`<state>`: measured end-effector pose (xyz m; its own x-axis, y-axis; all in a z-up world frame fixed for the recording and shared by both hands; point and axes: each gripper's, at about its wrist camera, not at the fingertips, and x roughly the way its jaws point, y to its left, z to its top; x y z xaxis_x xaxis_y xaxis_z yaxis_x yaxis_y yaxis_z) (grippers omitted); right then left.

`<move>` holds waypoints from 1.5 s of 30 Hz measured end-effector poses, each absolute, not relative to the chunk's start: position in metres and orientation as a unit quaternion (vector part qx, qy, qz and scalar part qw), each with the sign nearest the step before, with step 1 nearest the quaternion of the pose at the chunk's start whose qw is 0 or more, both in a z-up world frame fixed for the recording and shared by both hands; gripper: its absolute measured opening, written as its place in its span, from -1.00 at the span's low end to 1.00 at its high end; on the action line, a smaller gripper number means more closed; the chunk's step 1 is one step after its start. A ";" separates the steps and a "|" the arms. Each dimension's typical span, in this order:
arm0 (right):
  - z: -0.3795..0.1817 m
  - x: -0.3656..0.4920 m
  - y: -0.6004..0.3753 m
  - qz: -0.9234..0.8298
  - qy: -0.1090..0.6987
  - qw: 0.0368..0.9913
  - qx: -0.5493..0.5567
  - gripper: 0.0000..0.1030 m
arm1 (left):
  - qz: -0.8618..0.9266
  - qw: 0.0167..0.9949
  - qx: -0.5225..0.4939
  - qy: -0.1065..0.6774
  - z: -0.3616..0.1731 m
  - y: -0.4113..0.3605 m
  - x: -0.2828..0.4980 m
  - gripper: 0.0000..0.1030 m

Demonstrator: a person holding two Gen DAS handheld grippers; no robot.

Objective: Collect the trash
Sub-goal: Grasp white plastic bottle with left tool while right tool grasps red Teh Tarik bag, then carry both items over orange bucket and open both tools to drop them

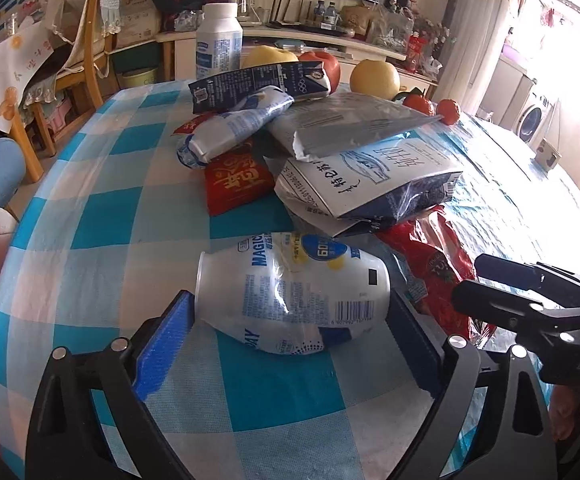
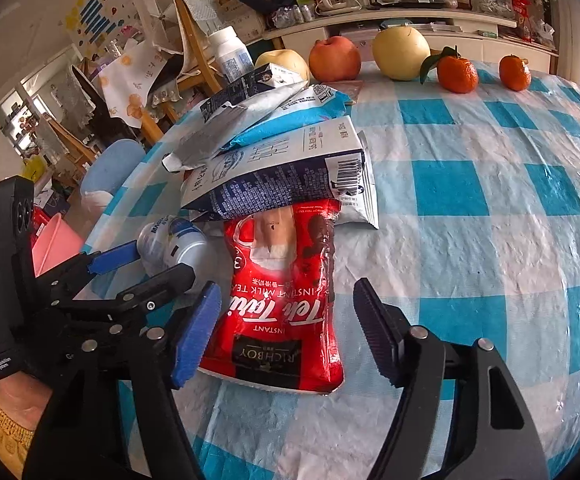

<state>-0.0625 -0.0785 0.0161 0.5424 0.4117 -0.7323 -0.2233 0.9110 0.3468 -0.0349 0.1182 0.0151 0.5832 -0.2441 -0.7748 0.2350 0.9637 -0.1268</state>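
Cluttered living rm behind: shelf w/ bottles, wooden chair, washer by the bright window. The bench wears a blue-and-white check cloth, w/ fruit lined along its far edge: apples, pears, two mandarins. Mid-bench sits the trash heap: a big milk carton w/ Chinese writing and a barcode, a silver-lined pouch lying on top of it, a dark blue carton behind, a red packet w/ gold characters, and an upright white bottle at the back. Nearer, the red pouch reads "Teh Tarik", "INSTANT MILK TEA", "RICHBOY"; its far end is tucked under the milk carton, and its long axis runs straight away from the right claw, so the pads flank its two long sides. Right claw is apart, pads beside the pouch but not visibly pressing; judged abt to pinch across its width. The crushed bottle, labelled "MAGIC", w/ a barcode, lies on its side just left of the red pouch, long axis crosswise to the left claw, neck toward the blue left pad, base toward the right pad. Left claw is wide apart, straddling the bottle end to end; left pad looks at or v. near the neck, no grip seen. Each hand is nearest its own item.
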 end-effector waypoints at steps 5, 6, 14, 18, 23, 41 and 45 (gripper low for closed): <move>0.012 -0.057 -0.069 0.180 0.443 0.874 0.083 0.22 | -0.127 0.893 -0.012 0.432 0.018 0.125 -0.037 0.81; 0.010 -0.056 -0.066 0.179 0.444 0.875 0.077 0.22 | -0.126 0.894 -0.012 0.429 0.020 0.126 -0.039 0.81; 0.010 -0.059 -0.056 0.161 0.428 0.888 0.036 0.07 | -0.110 0.909 -0.030 0.401 0.041 0.142 -0.049 0.81; 0.013 -0.061 -0.053 0.156 0.427 0.891 0.021 -0.03 | -0.101 0.914 -0.041 0.390 0.051 0.152 -0.053 0.81; 0.015 -0.068 -0.048 0.149 0.425 0.893 0.013 -0.14 | -0.080 0.923 -0.045 0.374 0.062 0.167 -0.061 0.81; 0.088 -0.090 0.073 0.276 0.377 0.883 0.050 -0.20 | 0.122 0.935 -0.150 0.297 0.101 0.311 -0.104 0.81; 0.112 -0.085 0.140 0.339 0.372 0.862 0.060 -0.20 | 0.203 0.915 -0.194 0.289 0.101 0.370 -0.115 0.81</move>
<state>-0.0846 0.1404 0.1115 0.4931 0.6295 -0.6005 -0.5408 0.7625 0.3553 -0.1152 0.3696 0.1009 0.7507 0.2591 -0.6077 -0.4838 0.8420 -0.2386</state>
